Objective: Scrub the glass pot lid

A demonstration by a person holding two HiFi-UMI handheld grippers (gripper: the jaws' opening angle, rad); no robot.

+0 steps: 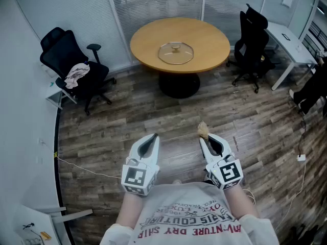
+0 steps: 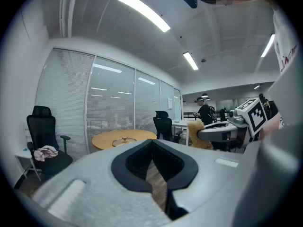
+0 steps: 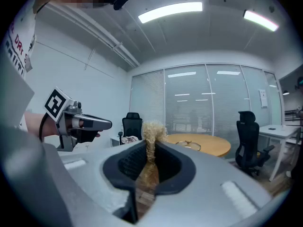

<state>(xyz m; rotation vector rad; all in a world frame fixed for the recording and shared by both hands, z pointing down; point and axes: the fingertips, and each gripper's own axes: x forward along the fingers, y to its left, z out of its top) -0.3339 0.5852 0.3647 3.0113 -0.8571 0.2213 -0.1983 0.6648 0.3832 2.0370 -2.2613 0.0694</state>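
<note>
The glass pot lid point(image 1: 176, 52) with a gold knob lies on a round wooden table point(image 1: 204, 32) far ahead; it shows small as the lid point(image 2: 124, 140) and as the lid point(image 3: 188, 145) in the gripper views. My right gripper point(image 1: 205, 137) is shut on a tan fibrous scrubber point(image 1: 203, 130), whose tuft point(image 3: 152, 132) sticks out past the jaws. My left gripper point(image 1: 154, 139) is shut with nothing in it. Both are held close to my chest, far from the table.
A black office chair point(image 1: 71, 68) with a cloth point(image 1: 76, 74) on its seat stands at left. Another black chair point(image 1: 251, 40) and a white desk point(image 1: 291, 42) are at right. A cable point(image 1: 82, 167) runs over the wood floor. Glass walls with blinds stand behind the table.
</note>
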